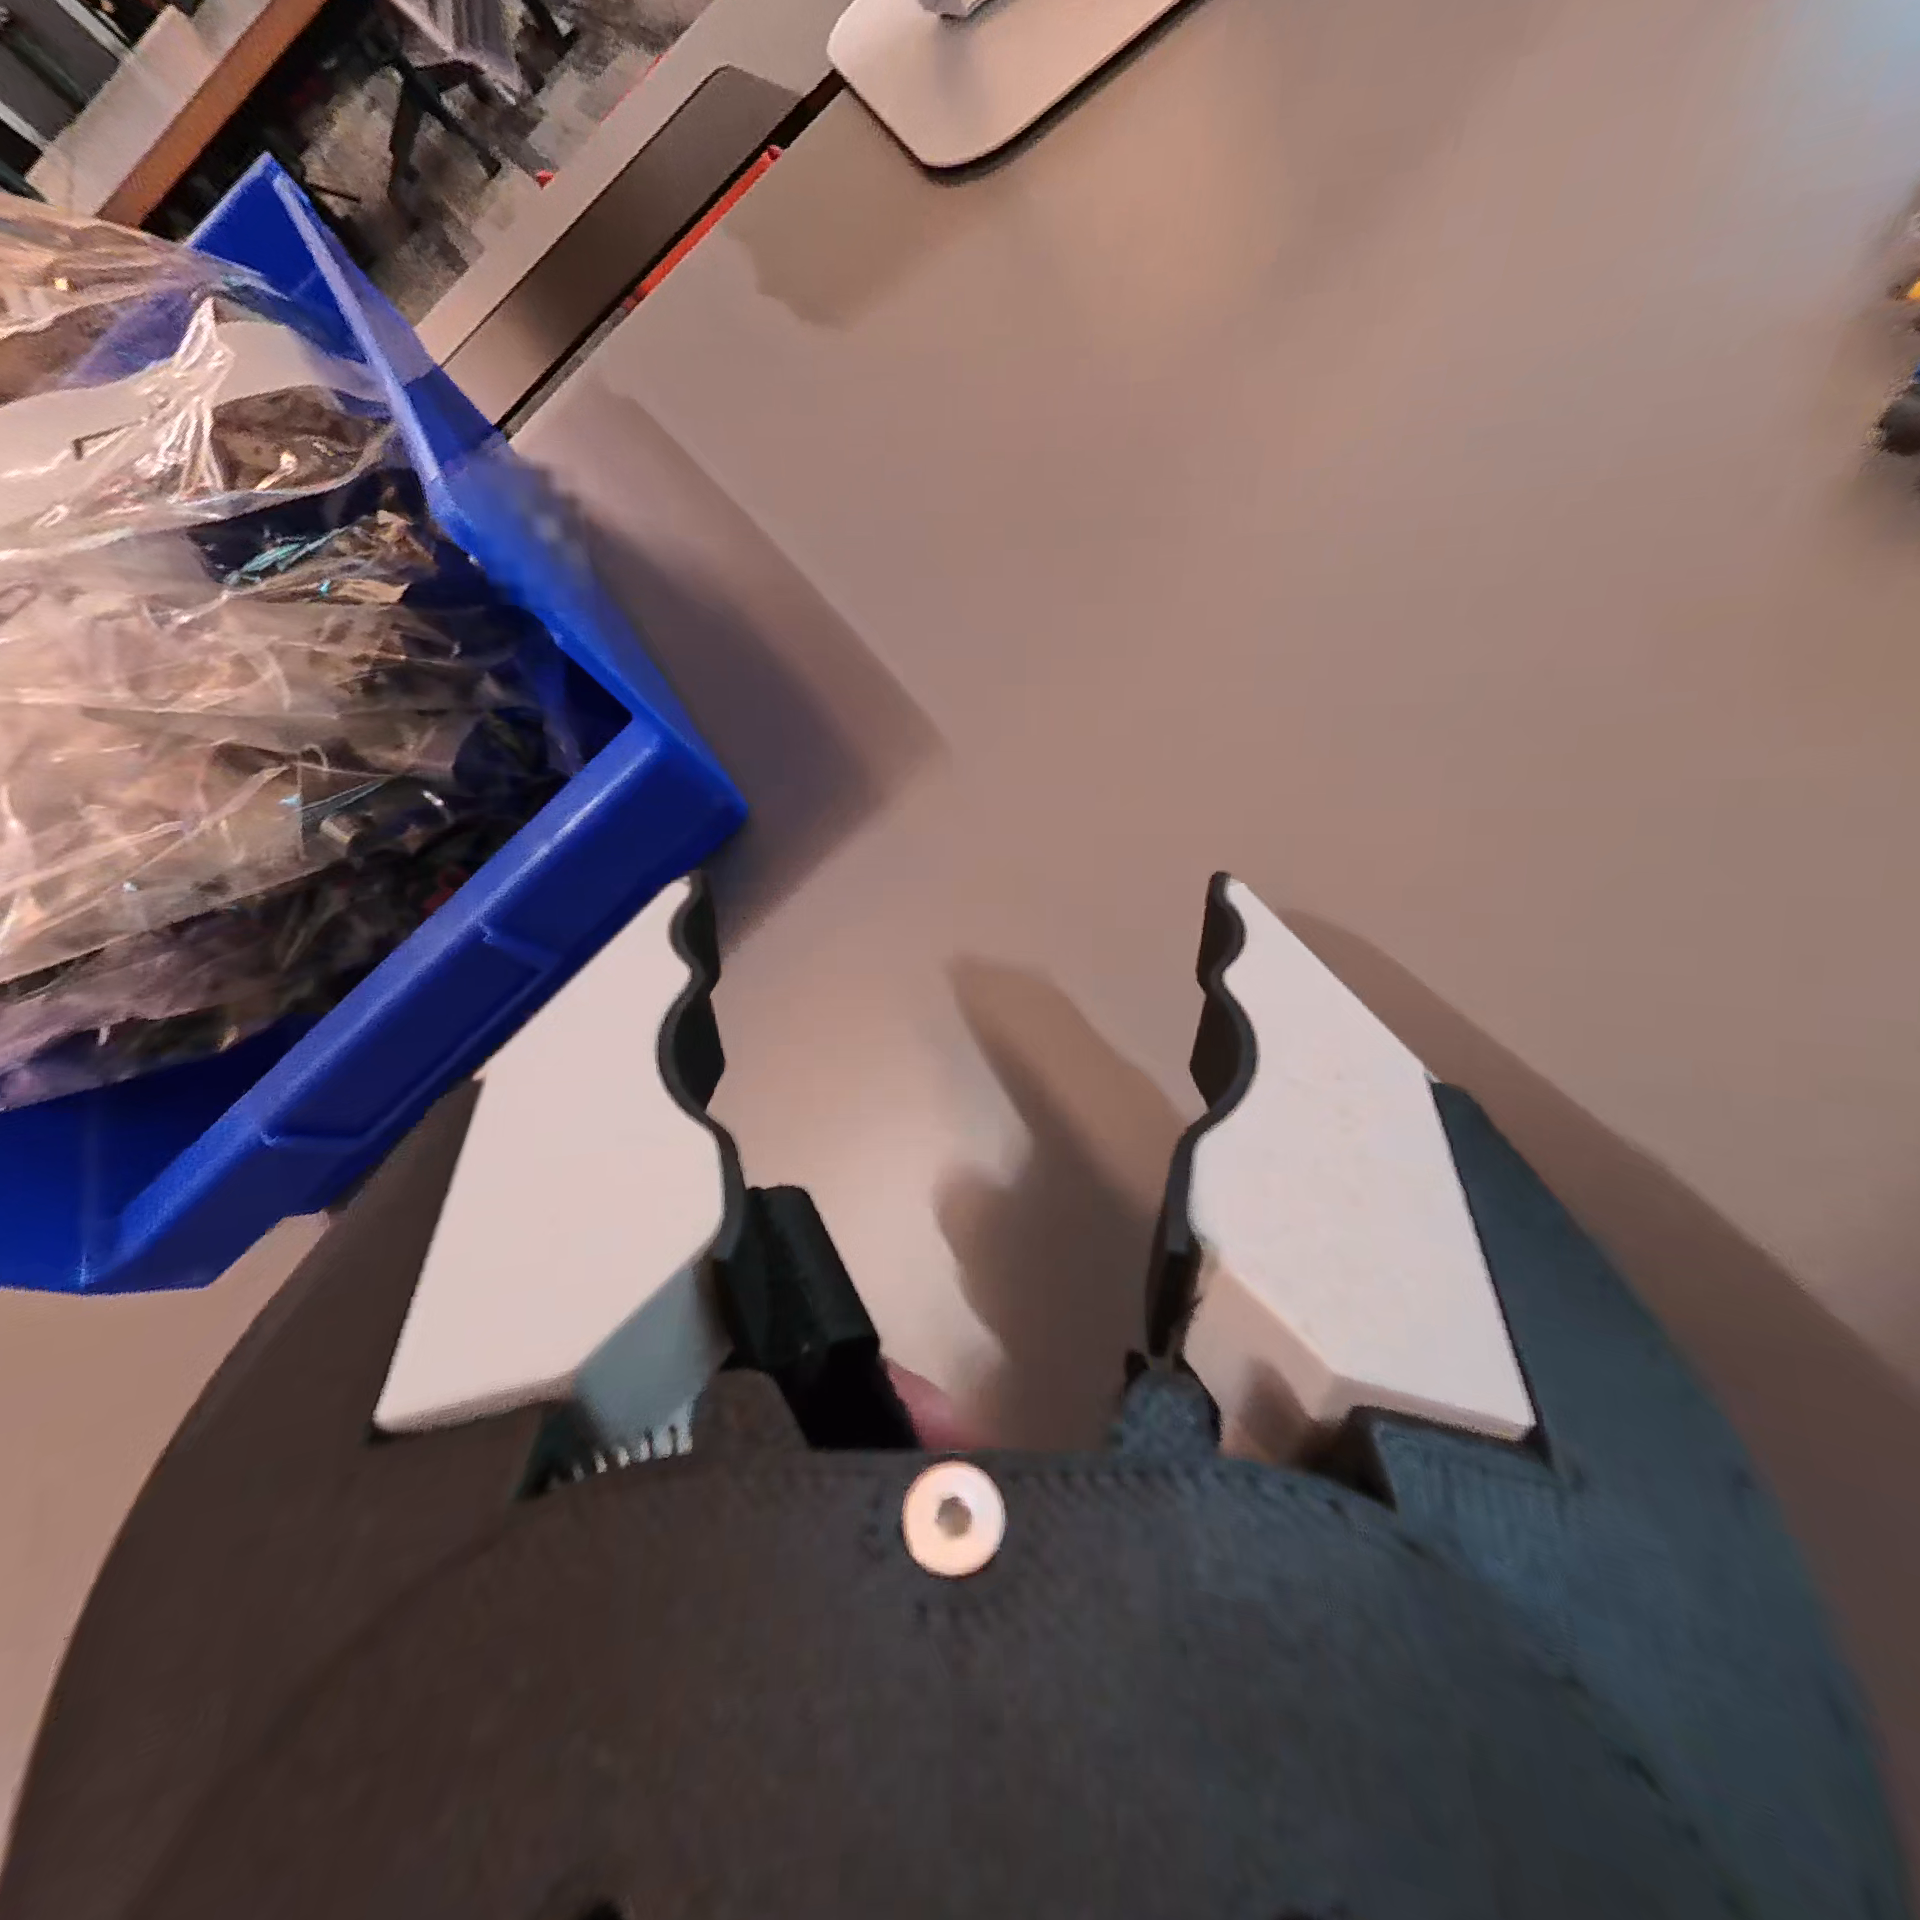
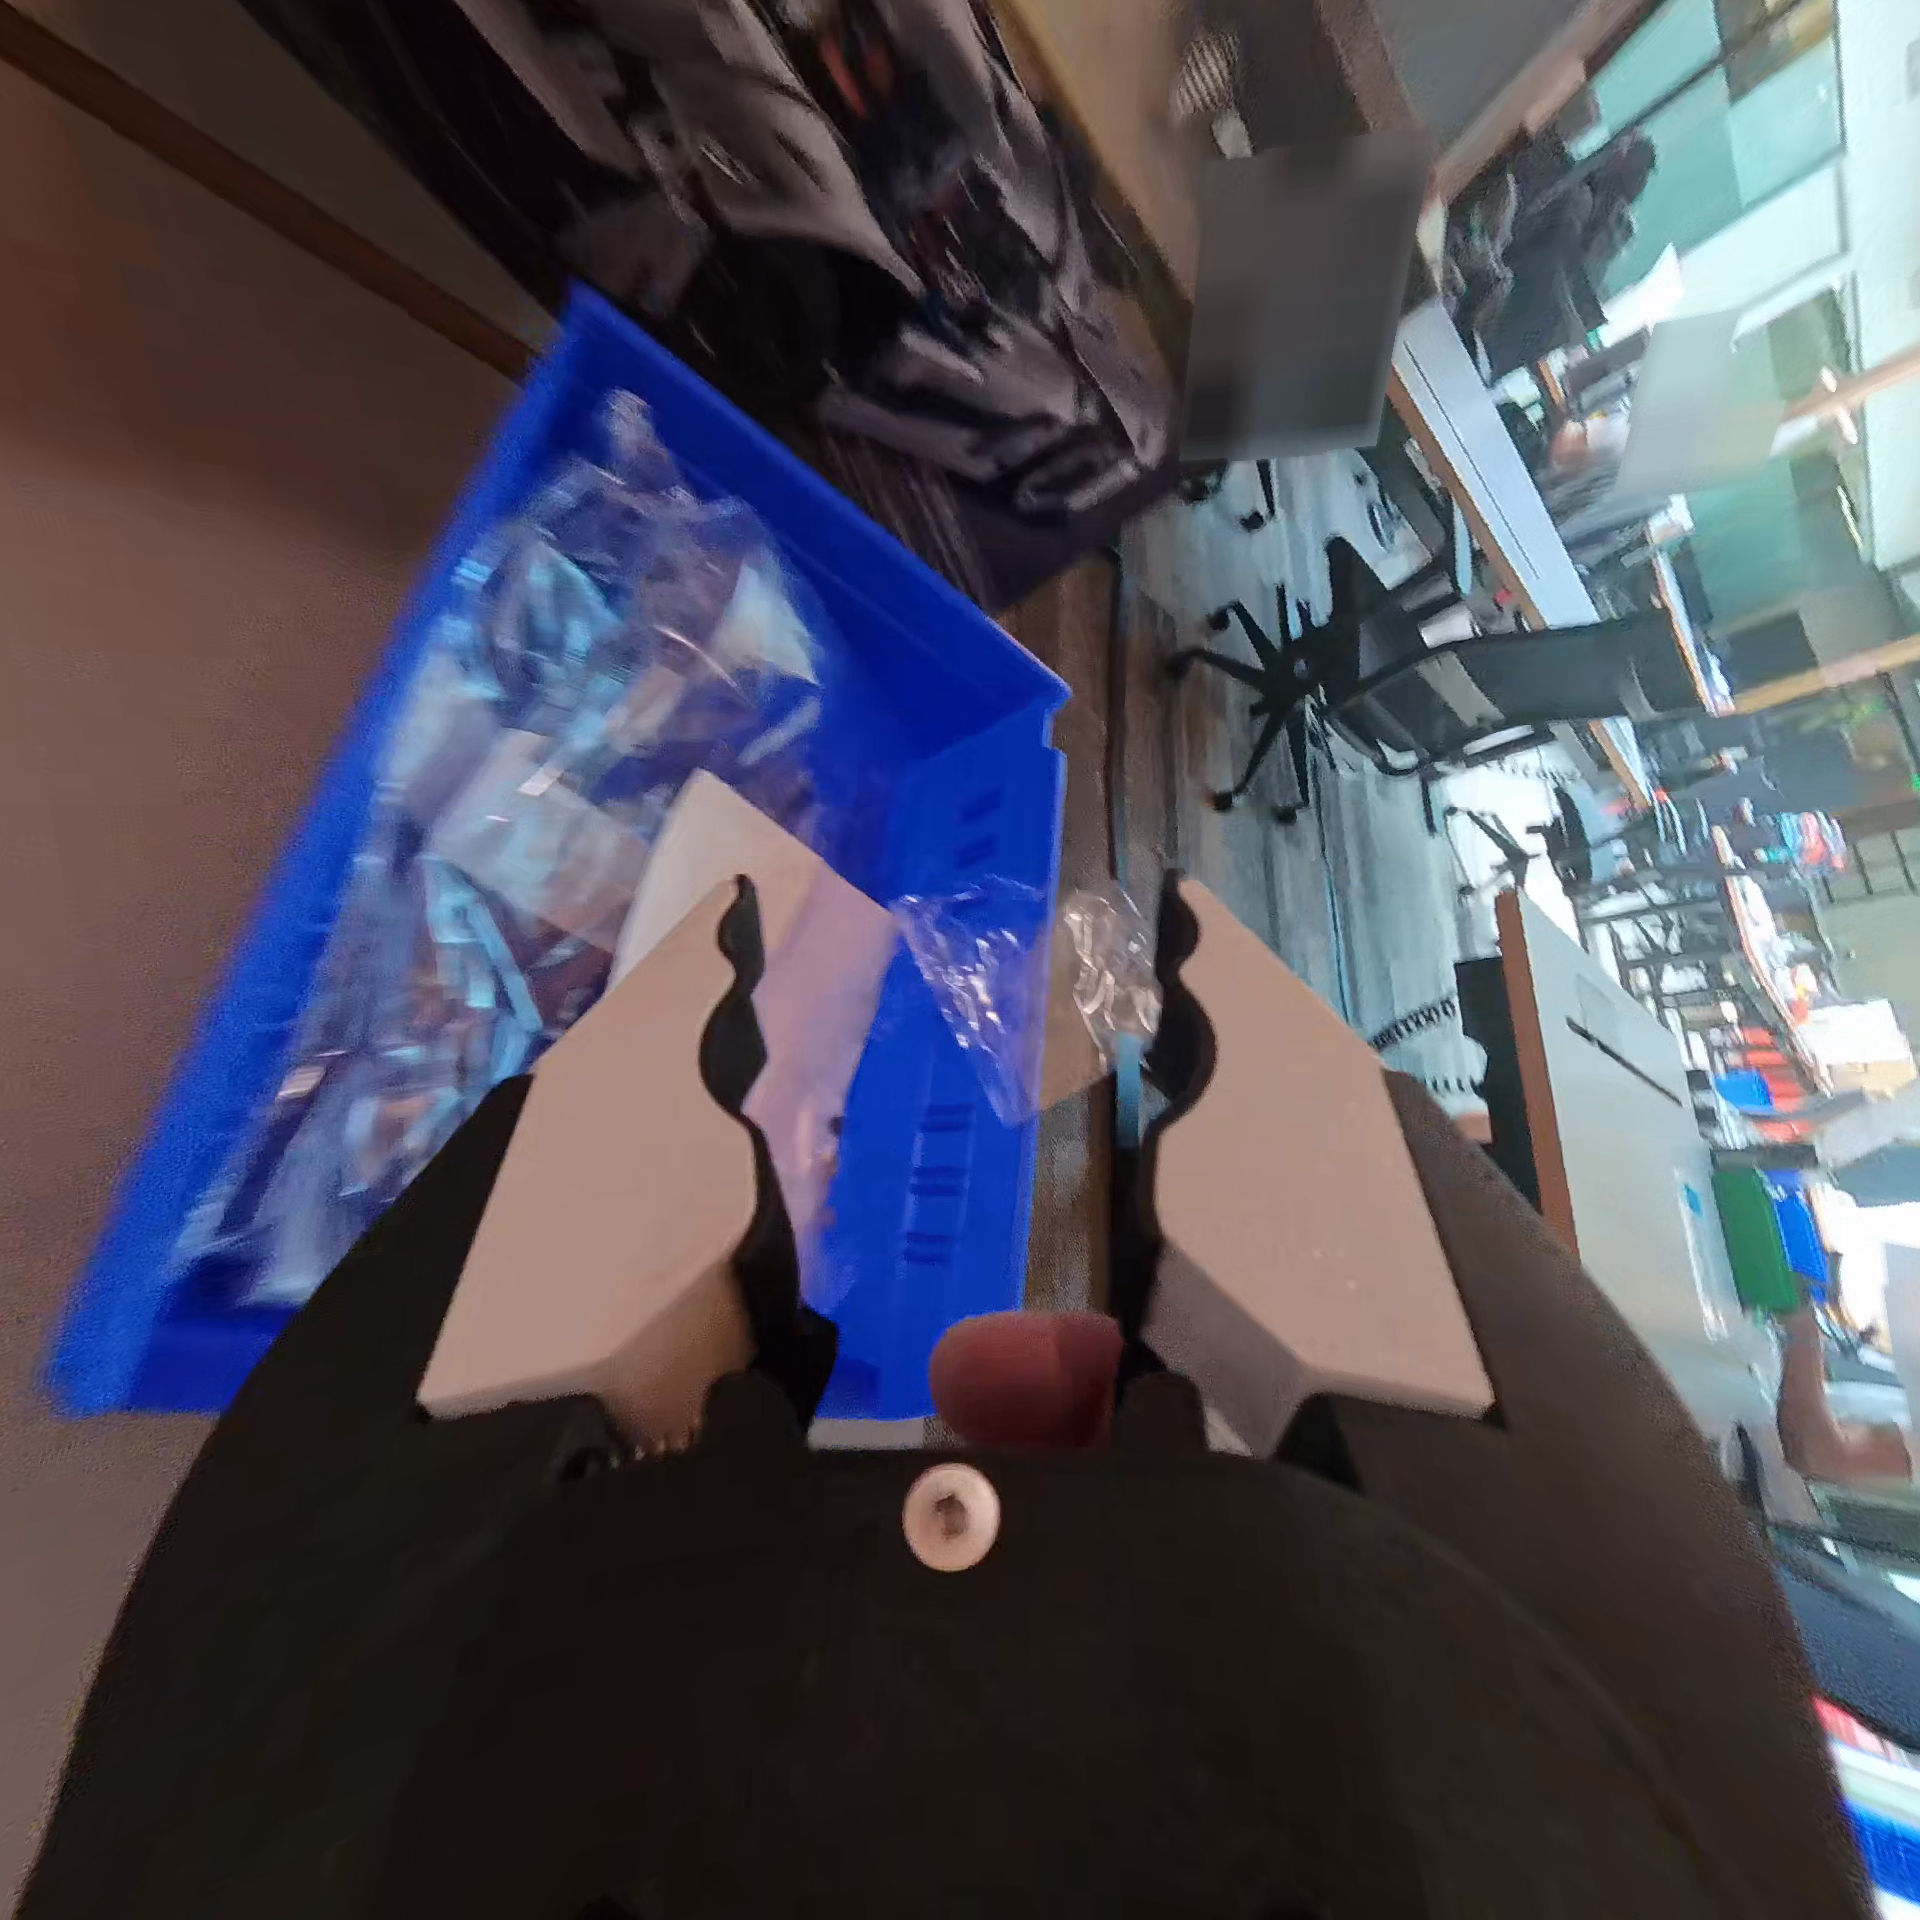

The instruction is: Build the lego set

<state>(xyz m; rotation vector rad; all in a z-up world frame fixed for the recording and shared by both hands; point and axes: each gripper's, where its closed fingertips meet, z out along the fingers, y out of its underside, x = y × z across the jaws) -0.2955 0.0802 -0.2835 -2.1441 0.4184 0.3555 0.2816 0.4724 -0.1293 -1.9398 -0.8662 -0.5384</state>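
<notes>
A blue plastic bin [image 1: 582, 935] stands on the beige table, full of clear plastic bags [image 1: 208, 623] holding dark Lego parts. My left gripper [image 1: 956, 883] is open and empty above the bare table, just right of the bin's corner. In the right wrist view the same bin [image 2: 935, 644] holds crumpled bags [image 2: 499, 810] and a white sheet [image 2: 727, 862]. My right gripper [image 2: 958, 883] is open over the bin's end wall. A crumpled piece of clear plastic [image 2: 987, 977] sits between its fingers, and I cannot tell whether it touches them.
A flat white monitor foot [image 1: 987, 83] rests at the table's far side. Blurred small coloured parts [image 1: 1901, 416] lie at the right edge. Past the bin the table ends [image 2: 1081, 1039]; beyond are floor and office chairs [image 2: 1299, 665]. A person's fingertip [image 2: 1023, 1382] shows behind the right fingers. The tips of one gripper are about 70 centimetres away from the tips of the other. The flat white monitor foot [image 1: 987, 83] lies some 35 centimetres from my left tips, 55 centimetres from my right tips.
</notes>
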